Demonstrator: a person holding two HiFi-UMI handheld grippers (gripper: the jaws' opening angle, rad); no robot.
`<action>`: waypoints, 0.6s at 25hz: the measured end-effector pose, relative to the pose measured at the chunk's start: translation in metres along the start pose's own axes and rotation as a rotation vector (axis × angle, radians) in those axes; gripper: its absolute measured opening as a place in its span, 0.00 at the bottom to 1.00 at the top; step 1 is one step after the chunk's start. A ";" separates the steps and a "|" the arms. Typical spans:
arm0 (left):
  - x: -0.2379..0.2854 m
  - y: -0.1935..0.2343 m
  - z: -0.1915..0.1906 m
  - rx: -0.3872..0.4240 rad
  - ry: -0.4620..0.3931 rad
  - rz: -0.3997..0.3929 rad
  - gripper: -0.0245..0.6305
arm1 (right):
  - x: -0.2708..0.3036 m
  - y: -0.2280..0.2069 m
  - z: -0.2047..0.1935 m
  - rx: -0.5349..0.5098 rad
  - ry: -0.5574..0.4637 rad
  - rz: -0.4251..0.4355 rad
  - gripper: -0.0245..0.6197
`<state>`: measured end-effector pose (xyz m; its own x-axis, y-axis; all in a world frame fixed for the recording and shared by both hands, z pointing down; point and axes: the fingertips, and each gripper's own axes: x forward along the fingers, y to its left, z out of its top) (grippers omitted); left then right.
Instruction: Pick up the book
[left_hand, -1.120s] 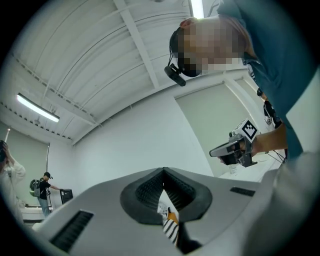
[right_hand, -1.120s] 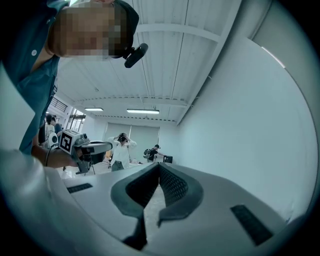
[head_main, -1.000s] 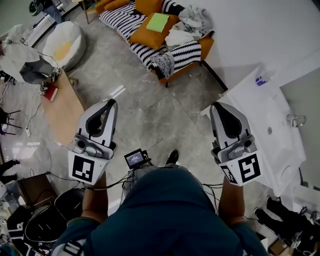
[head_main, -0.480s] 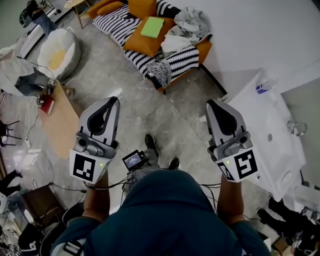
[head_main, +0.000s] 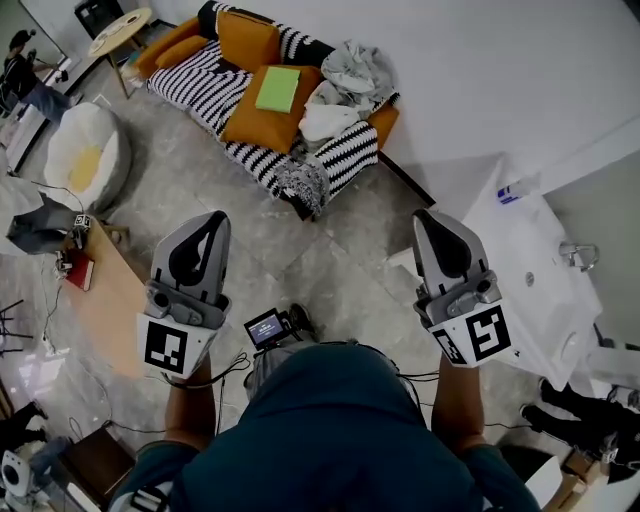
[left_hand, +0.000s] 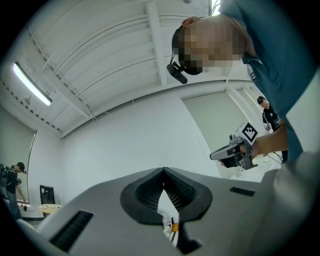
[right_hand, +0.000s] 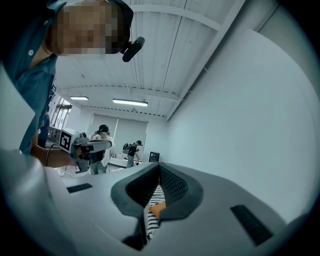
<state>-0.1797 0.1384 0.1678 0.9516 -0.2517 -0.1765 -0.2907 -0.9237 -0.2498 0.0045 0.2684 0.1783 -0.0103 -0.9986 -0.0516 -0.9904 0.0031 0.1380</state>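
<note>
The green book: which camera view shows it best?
The head view. There the green book lies flat and unobstructed on an orange cushion of the striped sofa. The left gripper view and the right gripper view each show only a small sliver of stripes and orange; no book is visible in them.

Place: a big work room set up to look like a home living room.
Home things: a sofa (head_main: 262, 115) with a striped cover and orange cushions, a white beanbag (head_main: 85, 160), a wooden table (head_main: 110, 310), a white sink (head_main: 545, 290).
Work-room things: long ceiling lights (right_hand: 130, 102), bare white walls (head_main: 480, 70), other people (right_hand: 132, 152) standing with gear on.
</note>
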 end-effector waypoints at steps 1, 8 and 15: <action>0.001 0.005 -0.006 -0.008 -0.002 -0.006 0.04 | 0.007 0.000 -0.004 0.002 0.006 -0.007 0.06; 0.003 0.047 -0.030 -0.062 -0.012 -0.028 0.04 | 0.065 0.017 -0.006 -0.028 0.022 0.009 0.06; 0.011 0.079 -0.042 -0.052 0.017 -0.022 0.04 | 0.110 0.014 -0.001 -0.055 0.010 0.038 0.06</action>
<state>-0.1879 0.0504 0.1858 0.9594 -0.2355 -0.1554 -0.2644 -0.9427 -0.2035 -0.0103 0.1585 0.1758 -0.0460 -0.9983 -0.0359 -0.9803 0.0382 0.1940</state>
